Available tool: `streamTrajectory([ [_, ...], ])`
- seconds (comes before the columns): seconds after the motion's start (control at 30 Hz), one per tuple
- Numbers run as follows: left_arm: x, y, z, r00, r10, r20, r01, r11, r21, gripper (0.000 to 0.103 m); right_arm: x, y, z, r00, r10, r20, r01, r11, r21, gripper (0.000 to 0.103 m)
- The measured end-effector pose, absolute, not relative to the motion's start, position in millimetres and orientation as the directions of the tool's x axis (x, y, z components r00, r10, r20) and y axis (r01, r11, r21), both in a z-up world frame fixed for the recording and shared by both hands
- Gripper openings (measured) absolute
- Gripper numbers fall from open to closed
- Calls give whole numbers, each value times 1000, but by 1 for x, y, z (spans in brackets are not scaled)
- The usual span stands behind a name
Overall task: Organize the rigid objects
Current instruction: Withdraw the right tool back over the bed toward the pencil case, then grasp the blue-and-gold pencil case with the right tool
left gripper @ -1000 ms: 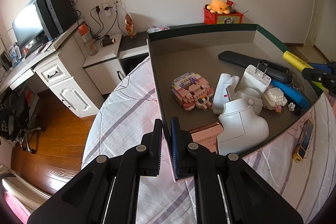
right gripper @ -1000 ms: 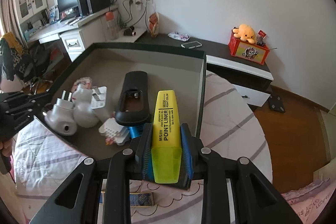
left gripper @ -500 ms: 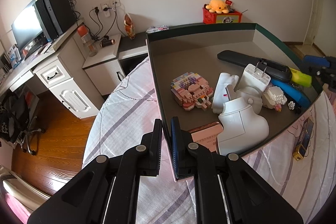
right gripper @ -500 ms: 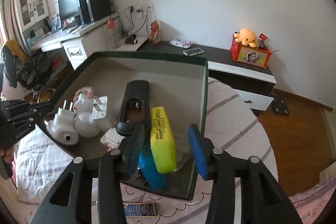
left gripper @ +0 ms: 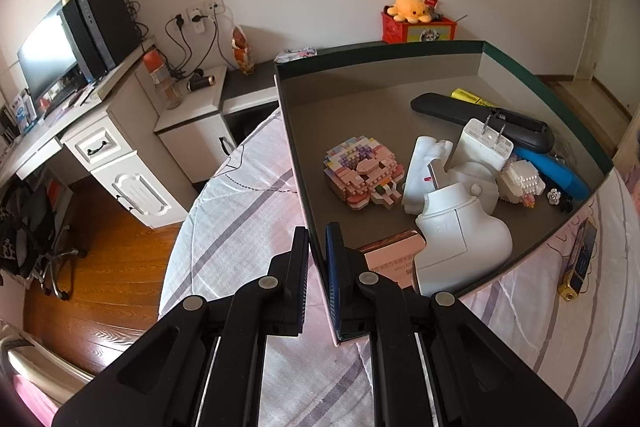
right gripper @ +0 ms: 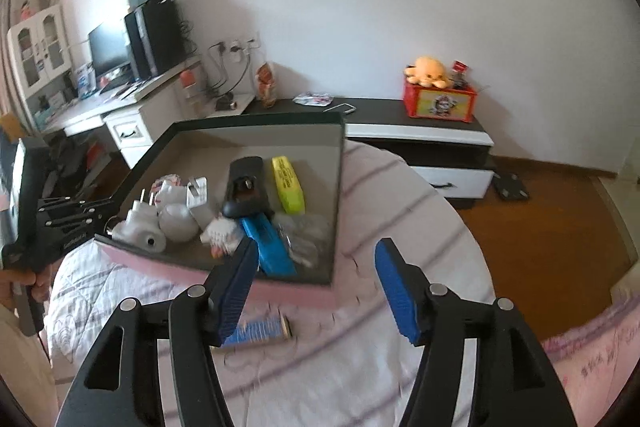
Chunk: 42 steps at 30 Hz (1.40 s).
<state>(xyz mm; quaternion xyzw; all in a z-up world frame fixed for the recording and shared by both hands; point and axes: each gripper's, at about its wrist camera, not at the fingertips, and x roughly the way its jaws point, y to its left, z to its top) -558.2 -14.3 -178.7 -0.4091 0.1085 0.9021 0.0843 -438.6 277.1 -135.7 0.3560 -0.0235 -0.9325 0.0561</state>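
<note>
A shallow box (left gripper: 360, 107) with a dark grey inside and pink outside lies on the bed. My left gripper (left gripper: 317, 255) is shut on its near-left wall. Inside lie a yellow highlighter (right gripper: 288, 185), a black remote (right gripper: 246, 187), a blue bar (right gripper: 268, 247), white plug adapters (left gripper: 460, 227) and a pink block model (left gripper: 362, 173). My right gripper (right gripper: 316, 255) hovers over the box's near corner. Its jaws are opening and nothing is between them. On the bedsheet beneath it lies a small blue and gold object (right gripper: 260, 331).
The striped bedsheet (left gripper: 248, 195) runs around the box. Beyond the bed stand a white desk with a monitor (left gripper: 44, 67), a low dark cabinet (right gripper: 420, 135) bearing a red box and orange plush, and wooden floor (right gripper: 552, 227). A hand (right gripper: 24, 287) holds the left gripper.
My right gripper let go of the yellow highlighter, which now lies in the box beside the remote. Its jaws widened and it drew back from the box. The left gripper stayed put.
</note>
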Motion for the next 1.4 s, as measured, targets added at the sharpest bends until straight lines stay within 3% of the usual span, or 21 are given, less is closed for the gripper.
streamTrajectory([
  [0.13, -557, -15, -179, -652, 63, -756, -242, -962, 129, 8, -412, 283, -150, -732, -92, -675, 16, -993, 118, 75],
  [0.4, -558, -14, -178, -647, 68, -760, -247, -961, 124, 8, -402, 247, -202, -642, -117, -758, -26, -985, 173, 75],
  [0.77, -559, -18, -178, -639, 91, -763, -267, -957, 109, 8, -432, 216, -214, -620, -104, -777, -122, -966, 226, 75],
  [1.0, -559, -17, -179, -638, 93, -764, -271, -956, 109, 8, -443, 211, -219, -612, -62, -788, -120, -978, 170, 78],
  [1.07, -560, -17, -179, -638, 96, -764, -272, -956, 107, 8, -441, 210, -220, -611, -50, -790, -91, -987, 133, 69],
  [1.13, -560, -17, -179, -637, 100, -764, -274, -956, 103, 9, -437, 213, -219, -611, -39, -790, -74, -991, 107, 50],
  [1.4, -560, -16, -179, -637, 103, -764, -274, -956, 100, 9, -409, 253, -217, -612, -88, -786, -37, -990, 140, 31],
])
